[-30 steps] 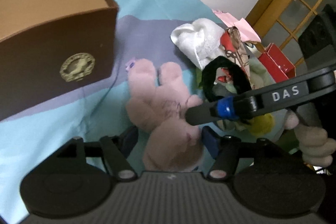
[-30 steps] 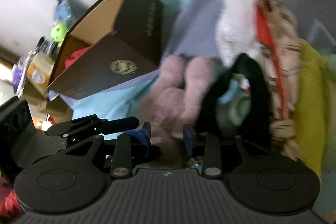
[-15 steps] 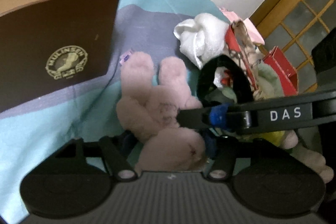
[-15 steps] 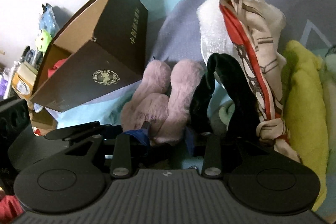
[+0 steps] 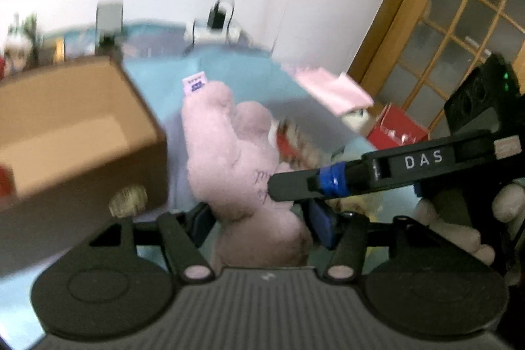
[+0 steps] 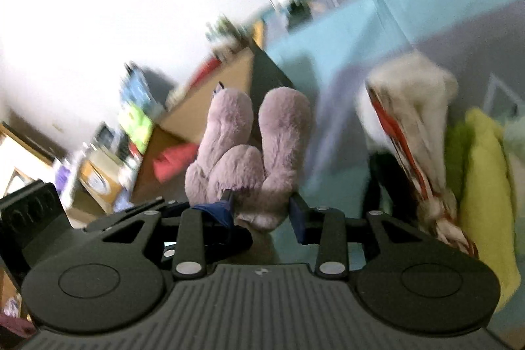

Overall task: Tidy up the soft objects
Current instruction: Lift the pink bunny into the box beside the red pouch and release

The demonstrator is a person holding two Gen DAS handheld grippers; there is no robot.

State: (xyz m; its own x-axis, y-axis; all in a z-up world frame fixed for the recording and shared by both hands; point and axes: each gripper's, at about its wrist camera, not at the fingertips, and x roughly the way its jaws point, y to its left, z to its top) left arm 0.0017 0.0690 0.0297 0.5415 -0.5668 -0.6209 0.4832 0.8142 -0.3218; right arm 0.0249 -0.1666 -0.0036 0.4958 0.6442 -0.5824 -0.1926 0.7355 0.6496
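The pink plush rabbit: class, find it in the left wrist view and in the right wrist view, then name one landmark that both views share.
Left wrist view: the pink plush rabbit stands at centre, ears up, between this tool's fingers.
Right wrist view: the rabbit is just left of centre, ears up, between that tool's fingers.
Shared landmark: the brown cardboard box, left of the rabbit in the left wrist view, up and left behind it in the right wrist view.

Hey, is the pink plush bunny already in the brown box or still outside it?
Outside. The pink plush bunny sits between the left gripper fingers and the right gripper fingers, beside the brown box, not in it.
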